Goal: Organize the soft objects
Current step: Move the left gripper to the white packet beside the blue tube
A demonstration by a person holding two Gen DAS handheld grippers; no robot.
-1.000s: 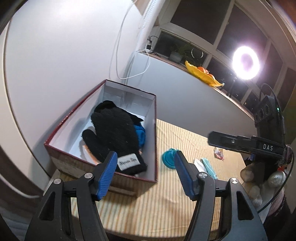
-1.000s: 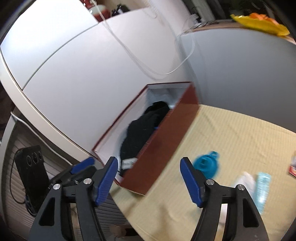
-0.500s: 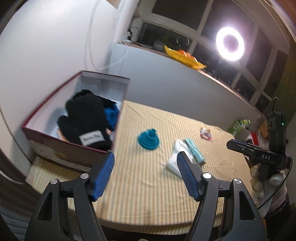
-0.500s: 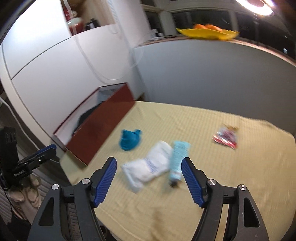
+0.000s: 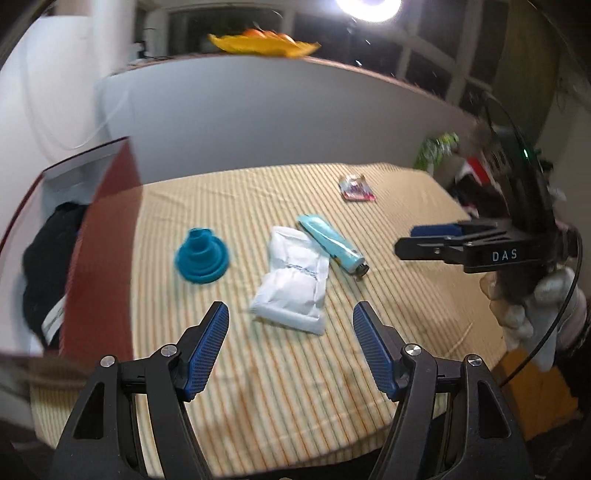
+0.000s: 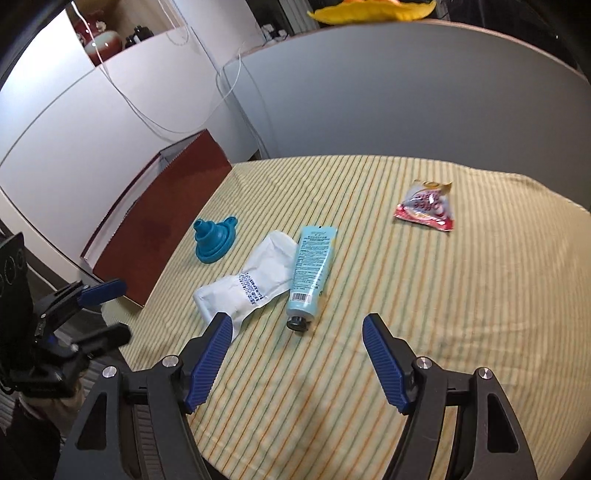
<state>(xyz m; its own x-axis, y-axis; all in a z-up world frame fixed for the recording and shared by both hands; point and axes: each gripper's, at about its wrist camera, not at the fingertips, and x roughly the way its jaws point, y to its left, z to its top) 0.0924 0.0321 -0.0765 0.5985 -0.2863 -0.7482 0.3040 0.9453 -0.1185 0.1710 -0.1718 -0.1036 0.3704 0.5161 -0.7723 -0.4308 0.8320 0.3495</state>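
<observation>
On the striped cloth lie a white soft pouch (image 5: 293,278) (image 6: 245,282), a light blue tube (image 5: 332,245) (image 6: 310,271), a teal folding funnel (image 5: 202,255) (image 6: 214,240) and a small red snack packet (image 5: 356,188) (image 6: 424,205). A dark red box (image 5: 99,251) (image 6: 159,218) at the left holds a black glove (image 5: 48,269). My left gripper (image 5: 290,343) is open and empty, just short of the pouch. My right gripper (image 6: 295,350) is open and empty, near the tube's cap.
The striped table (image 5: 280,387) ends close below both grippers. A grey partition (image 6: 406,96) stands behind it, with a yellow dish (image 5: 264,43) on top. White cables (image 6: 147,110) hang down the wall by the box. A ring light (image 5: 367,5) shines above.
Both grippers have swung from the box toward the middle of the table. The pouch and tube now lie in front of both. Both stay open.
</observation>
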